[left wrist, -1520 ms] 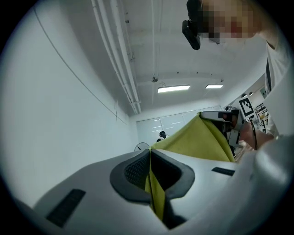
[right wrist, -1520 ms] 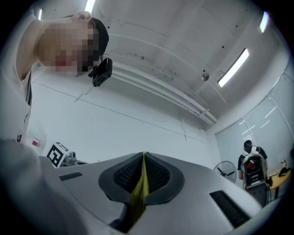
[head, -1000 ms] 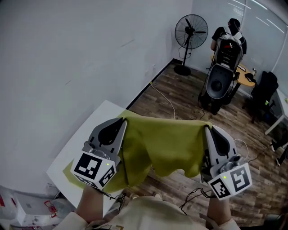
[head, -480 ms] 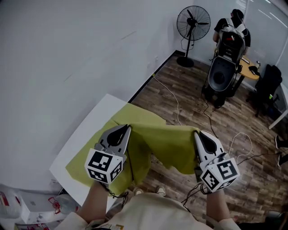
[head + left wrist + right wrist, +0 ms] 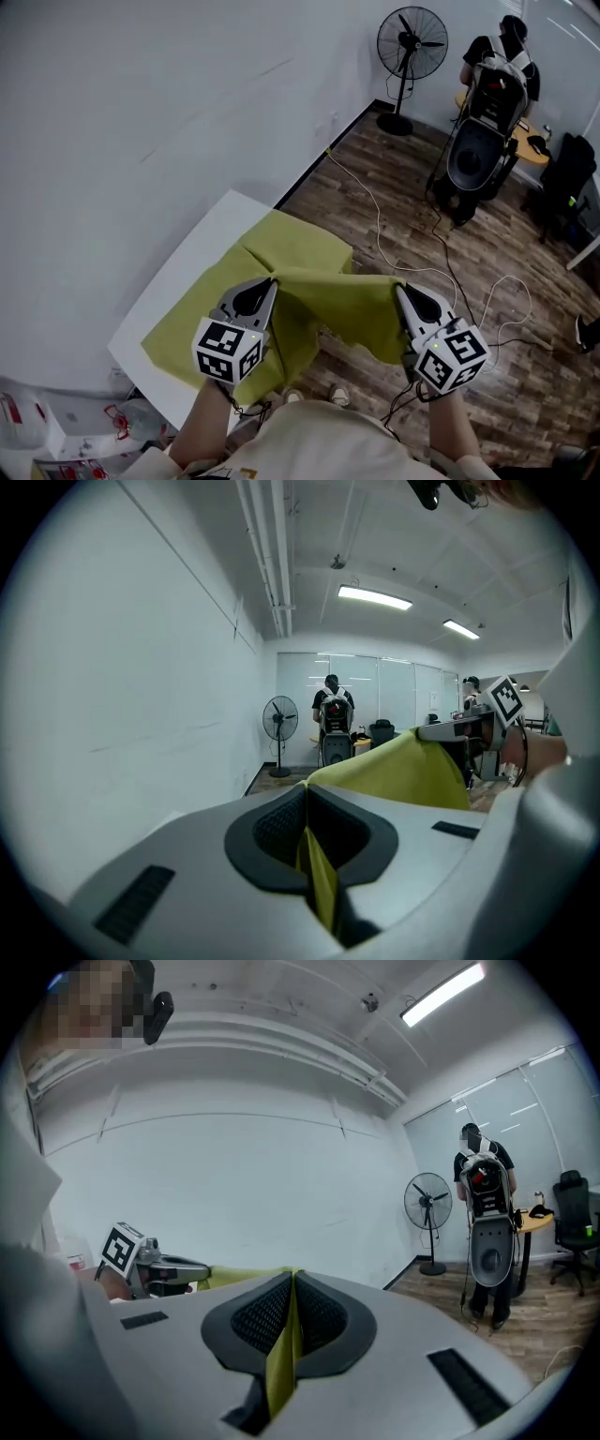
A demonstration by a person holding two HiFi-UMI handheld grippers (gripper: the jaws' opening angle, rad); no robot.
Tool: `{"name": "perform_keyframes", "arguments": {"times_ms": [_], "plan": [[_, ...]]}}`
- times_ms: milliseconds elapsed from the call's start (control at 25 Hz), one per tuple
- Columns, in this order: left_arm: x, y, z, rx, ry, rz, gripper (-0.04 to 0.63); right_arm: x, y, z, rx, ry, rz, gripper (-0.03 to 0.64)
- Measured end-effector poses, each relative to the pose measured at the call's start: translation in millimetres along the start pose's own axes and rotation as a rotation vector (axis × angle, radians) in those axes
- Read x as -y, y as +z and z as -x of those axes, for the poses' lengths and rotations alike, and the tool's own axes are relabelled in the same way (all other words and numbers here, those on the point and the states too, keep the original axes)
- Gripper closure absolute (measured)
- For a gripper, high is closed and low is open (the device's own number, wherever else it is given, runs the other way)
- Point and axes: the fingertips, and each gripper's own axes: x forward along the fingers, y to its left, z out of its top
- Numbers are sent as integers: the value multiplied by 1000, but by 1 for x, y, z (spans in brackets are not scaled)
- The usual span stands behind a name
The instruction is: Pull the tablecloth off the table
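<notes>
The left tongs [image 5: 270, 280] and right tongs [image 5: 399, 287] each pinch tight on the yellow tablecloth [image 5: 292, 251], one part sagging between them off the edge, the rest lying on the white tabletop [image 5: 199, 251], so most pulling seems left.

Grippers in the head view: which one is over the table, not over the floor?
The left gripper, shut on the tablecloth, shows over the white table; the right gripper, gripping the same cloth, hangs over wooden floor.

place: office | cues: glass partition [image 5: 394, 696], office chair [image 5: 574, 173], desk [image 5: 527, 150], pedestal fan [image 5: 411, 42], strip lights [image 5: 375, 597]
</notes>
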Motion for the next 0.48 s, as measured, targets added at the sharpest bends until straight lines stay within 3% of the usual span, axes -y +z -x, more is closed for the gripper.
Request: {"name": "perform_keyframes", "arguments": {"times_ms": [480], "plan": [[-3, -8, 8, -15, 23, 23, 574, -7, -6, -2, -28, 38, 3, 583]]}}
